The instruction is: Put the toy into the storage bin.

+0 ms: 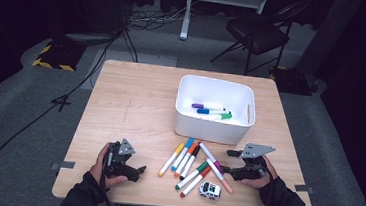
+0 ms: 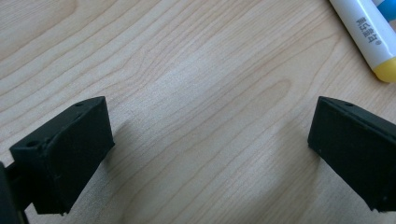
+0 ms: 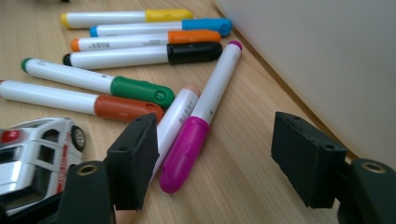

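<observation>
Your right gripper (image 3: 212, 161) sits low over the wooden table (image 1: 130, 103), its jaws spread wide and released, gripping nothing. Between them lies the magenta-capped marker (image 3: 201, 116), white-barrelled, with its cap end nearest your jaws and the far tip pointing at the white bin (image 1: 214, 109). Just beside it, touching along its side, lies the peach-capped marker (image 3: 175, 116); small grey printing runs along its barrel, too blurred to read. Your left-hand jaw stands over that peach one. Beyond them lie six more markers in a loose row: red-brown (image 3: 79, 100), green (image 3: 95, 79), black (image 3: 144, 54), orange (image 3: 144, 39), blue (image 3: 161, 27) and yellow (image 3: 126, 17). The orange and black barrels carry short dark print near their far ends, unreadable. A white toy car (image 3: 32, 154) with red markings sits near your left-hand jaw. The bin wall rises just past your other jaw, and markers lie inside the bin. Your left gripper (image 2: 210, 154) rests over bare wood, well apart from the pile, jaws wide open and empty; a yellow-tipped marker (image 2: 369, 37) near it shows grey characters that look Chinese, not legible.
</observation>
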`<state>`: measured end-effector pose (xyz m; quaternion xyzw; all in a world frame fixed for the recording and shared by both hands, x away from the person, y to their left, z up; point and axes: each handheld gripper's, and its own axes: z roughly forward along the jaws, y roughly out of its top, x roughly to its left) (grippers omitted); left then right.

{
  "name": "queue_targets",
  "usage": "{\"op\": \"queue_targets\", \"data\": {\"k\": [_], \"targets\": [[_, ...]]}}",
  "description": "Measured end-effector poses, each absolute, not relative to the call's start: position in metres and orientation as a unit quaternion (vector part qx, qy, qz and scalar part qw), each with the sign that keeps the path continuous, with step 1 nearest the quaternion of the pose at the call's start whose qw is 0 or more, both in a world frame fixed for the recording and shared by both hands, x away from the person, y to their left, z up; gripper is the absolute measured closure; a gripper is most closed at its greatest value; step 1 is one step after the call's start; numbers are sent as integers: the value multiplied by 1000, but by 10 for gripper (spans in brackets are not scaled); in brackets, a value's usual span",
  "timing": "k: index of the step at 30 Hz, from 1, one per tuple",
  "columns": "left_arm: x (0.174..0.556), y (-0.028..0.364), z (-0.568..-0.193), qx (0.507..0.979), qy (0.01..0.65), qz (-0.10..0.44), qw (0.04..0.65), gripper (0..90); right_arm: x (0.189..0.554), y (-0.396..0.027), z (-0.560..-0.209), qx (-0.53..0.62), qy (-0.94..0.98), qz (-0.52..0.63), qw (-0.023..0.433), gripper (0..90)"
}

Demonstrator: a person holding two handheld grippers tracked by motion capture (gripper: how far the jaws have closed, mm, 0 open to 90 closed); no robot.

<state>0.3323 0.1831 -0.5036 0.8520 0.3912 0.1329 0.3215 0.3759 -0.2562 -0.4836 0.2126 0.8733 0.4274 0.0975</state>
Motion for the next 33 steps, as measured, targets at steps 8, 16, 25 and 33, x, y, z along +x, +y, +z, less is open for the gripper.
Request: {"op": "queue_targets", "data": {"k": [8,16,25,33], "targets": [[332,183,-504,852,391,133,321,2,383,-250,-494,222,879,410,103,386],[332,183,-504,852,391,133,321,2,387,-259,-502,224,879,408,101,538],[332,183,-504,852,391,133,322,2,389,-271,-502,219,878,412,105,714],[332,183,-504,851,392,134,322,2,390,-289,-502,226,875,413,112,752]]}}
